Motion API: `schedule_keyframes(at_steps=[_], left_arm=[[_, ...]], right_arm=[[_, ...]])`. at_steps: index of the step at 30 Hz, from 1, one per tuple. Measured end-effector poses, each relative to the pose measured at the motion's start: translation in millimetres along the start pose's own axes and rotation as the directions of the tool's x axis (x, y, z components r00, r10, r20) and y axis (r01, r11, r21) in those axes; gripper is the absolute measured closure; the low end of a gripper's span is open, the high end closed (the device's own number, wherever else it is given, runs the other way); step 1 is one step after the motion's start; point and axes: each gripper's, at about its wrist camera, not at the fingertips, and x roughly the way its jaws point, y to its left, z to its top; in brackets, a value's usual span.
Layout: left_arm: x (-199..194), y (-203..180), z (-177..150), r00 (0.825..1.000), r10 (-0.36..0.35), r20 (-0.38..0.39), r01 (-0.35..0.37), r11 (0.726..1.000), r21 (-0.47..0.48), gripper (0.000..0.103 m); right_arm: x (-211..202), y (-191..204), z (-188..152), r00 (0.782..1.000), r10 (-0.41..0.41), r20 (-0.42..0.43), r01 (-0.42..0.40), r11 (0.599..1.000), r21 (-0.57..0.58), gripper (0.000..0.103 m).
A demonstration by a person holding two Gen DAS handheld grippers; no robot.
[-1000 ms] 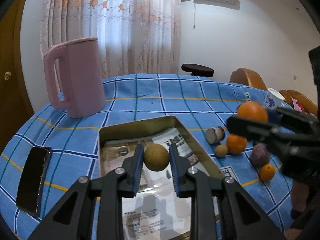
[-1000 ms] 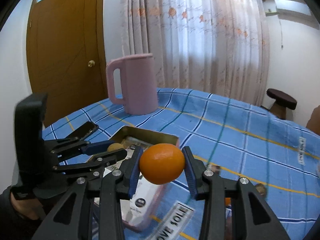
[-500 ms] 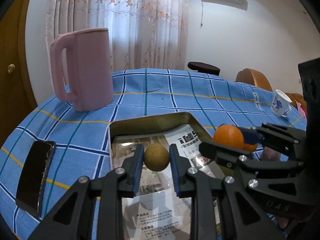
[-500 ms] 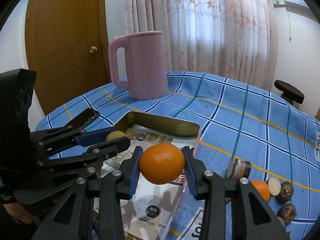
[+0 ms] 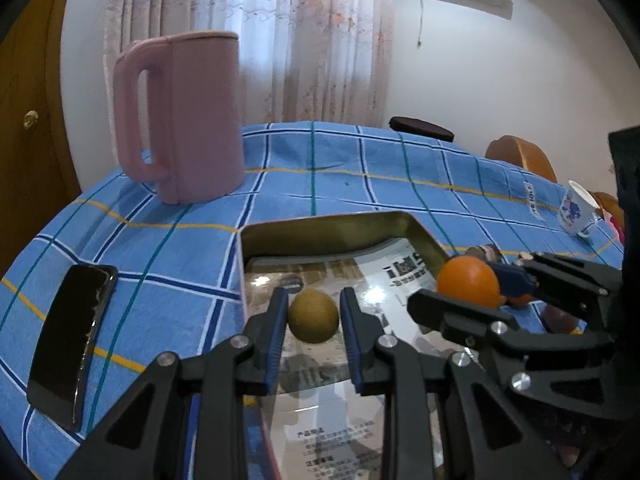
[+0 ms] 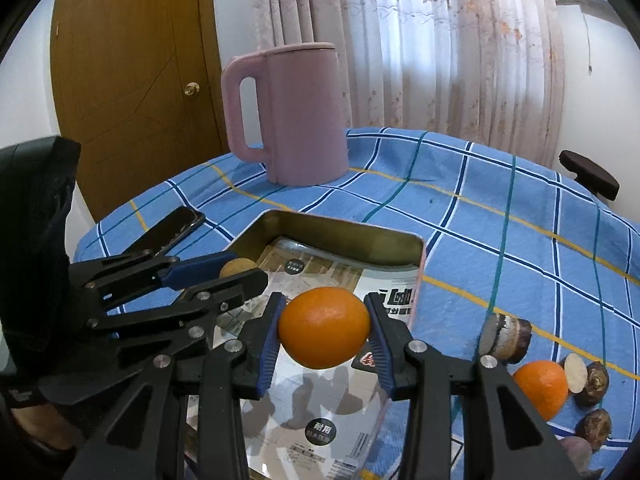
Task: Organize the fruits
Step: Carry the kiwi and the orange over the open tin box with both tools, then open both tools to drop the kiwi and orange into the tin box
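Both fruits held over the tin tray, ready to be set down

The left hand-held gripper (image 5: 313, 316) is clamped on a small brownish-yellow round fruit (image 5: 313, 316), and the right hand-held gripper (image 6: 323, 327) is clamped on an orange (image 6: 323, 327), its long axis running 3 to 9 o'clock between the blue pads (a grip across the widest part probably keeps it from rolling out). Both fruits hang above the paper-lined metal tray (image 6: 352, 236), so I judge the tray to be the collecting spot. In the right wrist view a second orange (image 6: 540, 390) and some dark cut pieces lie on the checked table (image 6: 500, 216) at about 4 o'clock, apparently still to be gathered. A pink jug (image 6: 296, 116) stands at 12 o'clock and a phone (image 5: 72, 344) lies beside the tray.
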Motion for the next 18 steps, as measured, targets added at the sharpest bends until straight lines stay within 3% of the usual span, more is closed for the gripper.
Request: schedule_keyframes(at_steps=[2,4,6,10,15,17,18], left_arm=[[1,4,0,1.000,0.002,-0.001,-0.002,1.000,-0.011,0.070],[0,9,1,1.000,-0.005,0.007,0.005,1.000,-0.029,0.066],[1,10,1,1.000,0.002,0.006,-0.002,1.000,-0.022,0.061],[3,6,3,0.999,0.033,0.013,-0.033,0.999,0.008,0.052],[8,11,9,0.996,0.084,0.031,-0.085,0.996,0.037,0.048],[7,12,10,0.996,0.081,0.032,-0.082,0.996,0.044,0.035],[3,11,10,0.995,0.089,0.047,-0.091,0.995,0.041,0.022]], right_arm=[[0,1,0,1.000,-0.001,0.008,0.001,1.000,-0.001,0.052],[-2,-2,1,1.000,-0.001,0.018,0.001,1.000,0.013,0.034],[-5,-7,1,0.999,-0.004,0.035,0.003,0.999,0.032,0.023],[-14,-10,1,0.997,-0.009,0.074,0.005,0.999,0.048,0.018],[-34,-8,0,0.990,-0.032,0.136,0.024,0.998,0.061,0.015],[-46,-11,-3,0.986,-0.048,0.157,0.038,0.997,0.064,0.015],[-53,-13,-4,0.984,-0.062,0.168,0.051,0.996,0.067,0.015]])
